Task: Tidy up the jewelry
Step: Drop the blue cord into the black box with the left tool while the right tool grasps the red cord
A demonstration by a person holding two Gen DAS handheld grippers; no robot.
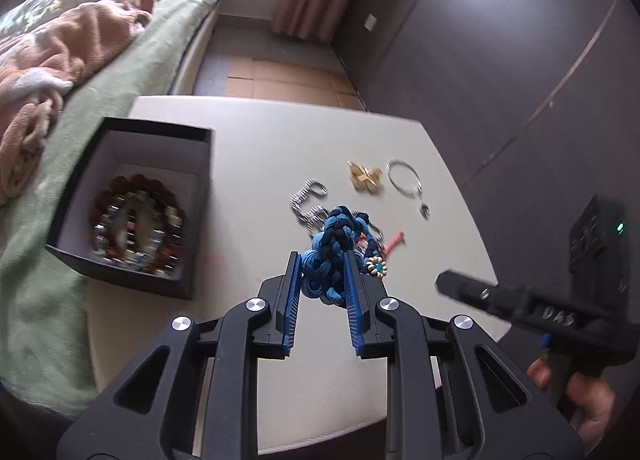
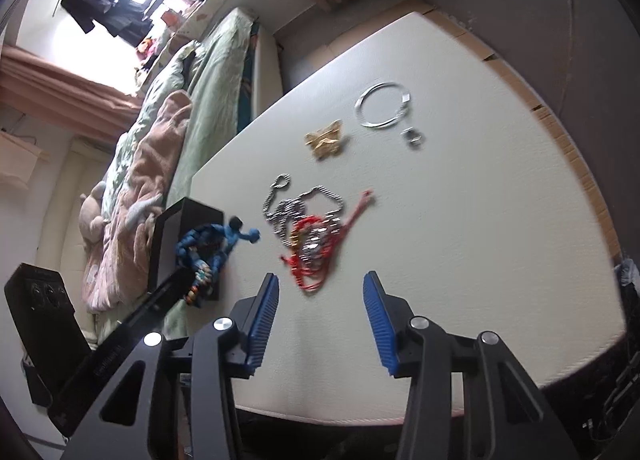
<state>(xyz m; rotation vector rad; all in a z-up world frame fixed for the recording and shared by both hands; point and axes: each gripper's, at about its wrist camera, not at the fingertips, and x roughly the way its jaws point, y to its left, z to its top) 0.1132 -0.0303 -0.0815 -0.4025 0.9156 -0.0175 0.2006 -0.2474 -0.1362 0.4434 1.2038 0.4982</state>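
My left gripper is shut on a blue braided bracelet and holds it above the white table. The bracelet also shows in the right wrist view, hanging from the left gripper beside the black box. A black jewelry box with beaded bracelets inside stands at the table's left. A silver chain and red cord lie tangled mid-table. A gold piece and a silver bangle lie farther back. My right gripper is open and empty above the table's near side.
A bed with green sheet and pink blanket runs along the table's left. A dark wall stands to the right. My right gripper's body shows at the table's right edge.
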